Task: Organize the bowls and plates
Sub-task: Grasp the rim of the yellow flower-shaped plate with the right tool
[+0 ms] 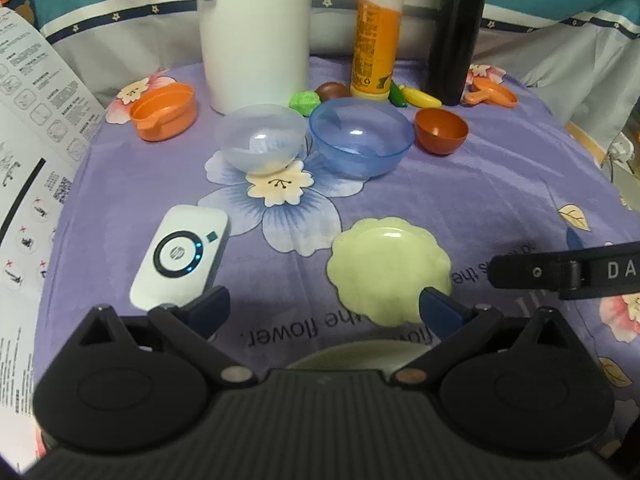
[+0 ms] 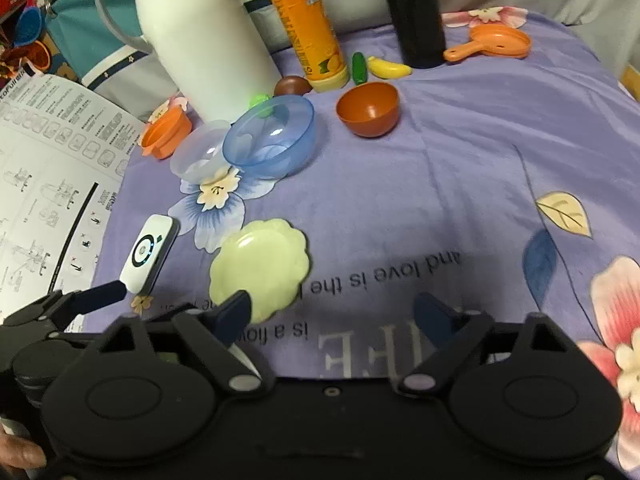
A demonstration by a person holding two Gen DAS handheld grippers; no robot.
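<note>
The work surface is a table covered with a purple floral cloth (image 1: 500, 168), with folded bedding behind it. The blue bowl (image 1: 361, 136) serves as the reference landmark.

Positions relative to the blue bowl:
- Clear bowl (image 1: 262, 138): just beside it on the left, rims close or touching (contact cannot be confirmed).
- Brown bowl (image 1: 441, 130): near its right side, standing apart.
- Orange pot (image 1: 164, 111): further left, beyond the clear bowl.
- Orange pan (image 1: 491, 94): behind and to the right, by the black cylinder (image 1: 456, 32).
- Pale green scalloped plate (image 1: 390, 270): well in front, lying flat on the cloth.
- White jug (image 1: 254, 32) and orange bottle (image 1: 376, 40): behind it, with small toy produce at their bases.
- White device (image 1: 180, 258): in front and to the left.

Tool state: the left gripper (image 1: 325, 308) is released, jaws spread wide, with one fingertip over the near edge of the plate and nothing grasped. The right gripper (image 2: 340, 316) is likewise released and empty, over the cloth just right of the plate.

Progress assessment: no bowl is nested in another and nothing rests on the plate, so the task appears to be at or near its start. All three bowls and the plate remain to be grouped or stacked. A second pale rim (image 1: 352, 354) shows just above the left gripper body (identity uncertain).
</note>
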